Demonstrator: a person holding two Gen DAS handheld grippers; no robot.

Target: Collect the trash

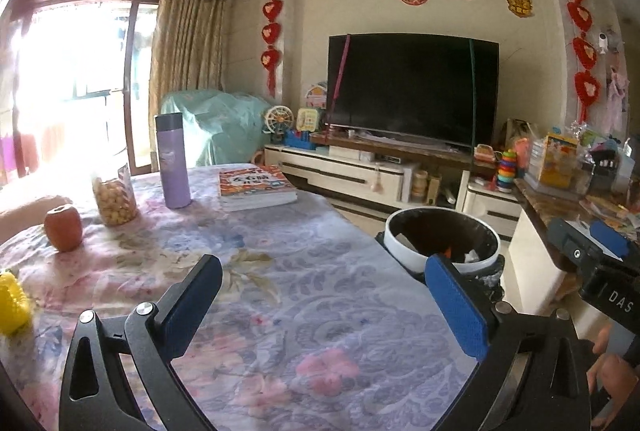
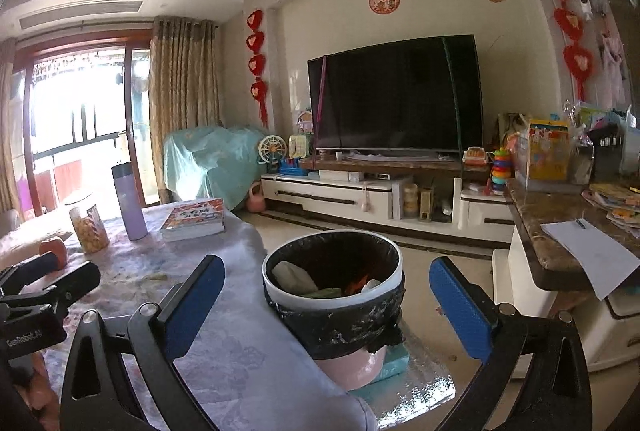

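- The left tongs are held released, with nothing between the blue pads, above the floral cloth of the tabletop.
- The right tongs are likewise spread wide and carry nothing; the trash bin is framed between their fingers, apart from both.
- The trash bin, lined with a black bag under a white rim, is seen just beside the tabletop's right edge; crumpled paper and an orange scrap lie inside it.
- On the tabletop's far part a purple thermos is stood upright, with a book to its right and a jar of snacks to its left.
- A reddish apple is placed near the jar, and a yellow object is cut off at the left edge.
- A dark television is mounted beyond.
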